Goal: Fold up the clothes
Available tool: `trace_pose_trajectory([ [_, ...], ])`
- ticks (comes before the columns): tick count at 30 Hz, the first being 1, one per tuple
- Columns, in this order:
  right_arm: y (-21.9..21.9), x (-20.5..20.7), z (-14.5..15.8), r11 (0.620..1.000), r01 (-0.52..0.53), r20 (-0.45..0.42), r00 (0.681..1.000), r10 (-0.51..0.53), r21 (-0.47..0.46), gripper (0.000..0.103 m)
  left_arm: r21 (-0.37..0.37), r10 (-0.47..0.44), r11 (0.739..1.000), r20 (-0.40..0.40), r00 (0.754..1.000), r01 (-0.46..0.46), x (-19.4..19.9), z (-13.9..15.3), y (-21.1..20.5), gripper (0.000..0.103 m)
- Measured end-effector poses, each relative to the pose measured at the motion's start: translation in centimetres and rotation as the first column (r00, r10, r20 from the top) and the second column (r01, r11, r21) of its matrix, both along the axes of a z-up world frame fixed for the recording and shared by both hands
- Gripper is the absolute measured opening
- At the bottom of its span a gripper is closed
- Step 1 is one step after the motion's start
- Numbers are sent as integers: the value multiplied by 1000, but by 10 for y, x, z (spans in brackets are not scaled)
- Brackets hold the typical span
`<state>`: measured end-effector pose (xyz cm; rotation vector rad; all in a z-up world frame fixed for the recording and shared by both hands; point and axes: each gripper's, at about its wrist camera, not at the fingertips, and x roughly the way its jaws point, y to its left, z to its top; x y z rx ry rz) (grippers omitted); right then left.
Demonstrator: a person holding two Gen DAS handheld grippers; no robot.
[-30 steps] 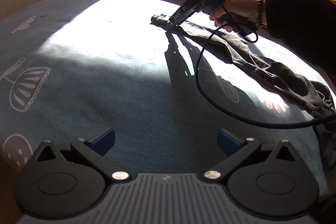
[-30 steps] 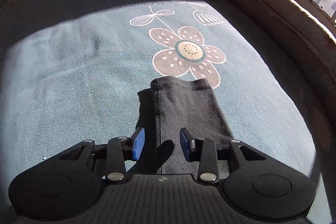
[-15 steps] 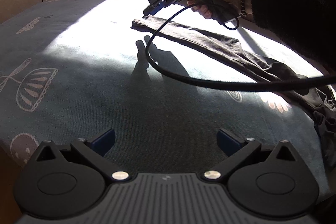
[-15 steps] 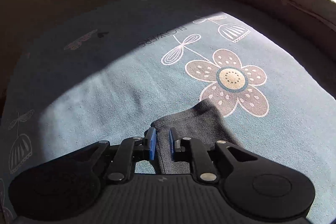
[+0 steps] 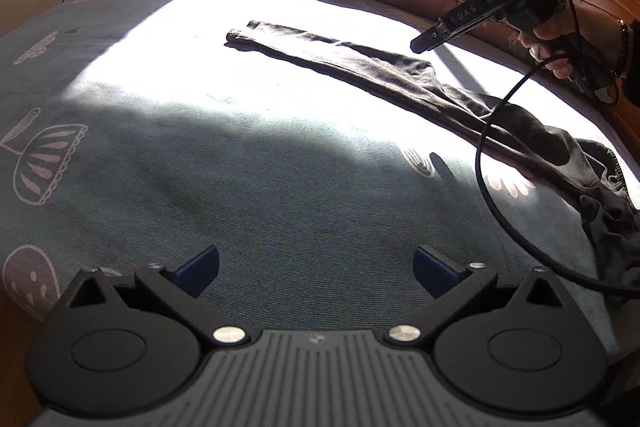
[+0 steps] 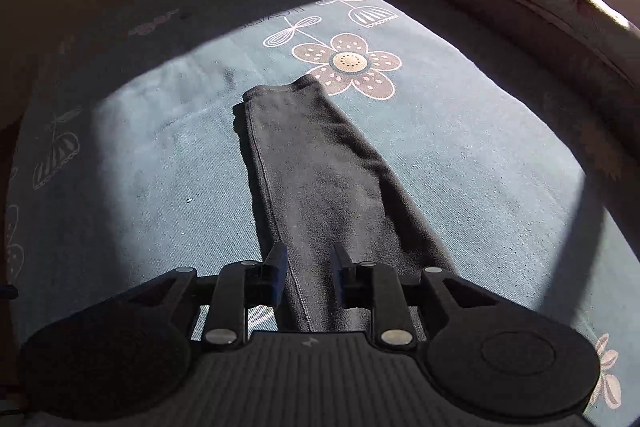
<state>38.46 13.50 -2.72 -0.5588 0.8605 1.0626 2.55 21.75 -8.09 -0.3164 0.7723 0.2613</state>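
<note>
Dark, soft knit trousers point(image 5: 384, 75) lie stretched long and narrow across the blue ribbed bedspread point(image 5: 280, 207), left gripper point(image 5: 316, 265) wide, right gripper point(image 6: 308, 269) narrowly parted above them, just reopening, holding nothing.

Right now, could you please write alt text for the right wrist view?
Dark leggings lie stretched flat on a blue floral bedsheet, cuff near a printed flower. The right gripper hovers above them, jaws slightly apart after just opening, gripping nothing.

Dark grey leggings point(image 5: 384, 75) lie stretched flat, waist end bunched.
</note>
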Motion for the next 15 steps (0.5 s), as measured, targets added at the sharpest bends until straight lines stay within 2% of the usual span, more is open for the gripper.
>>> trace_pose_trajectory([
  [6,-112,-36,-21,987,158,-94,983,-160,-32,31,4,-60,998,-9,998,60,6,6,-21,103],
  [10,-165,-75,-45,973,225,-135,964,-230,-51,31,14,-104,994,-26,994,104,12,12,-40,103],
  [15,-203,-122,-57,952,302,-217,933,-286,45,33,47,-145,988,-47,988,147,16,22,-65,103],
])
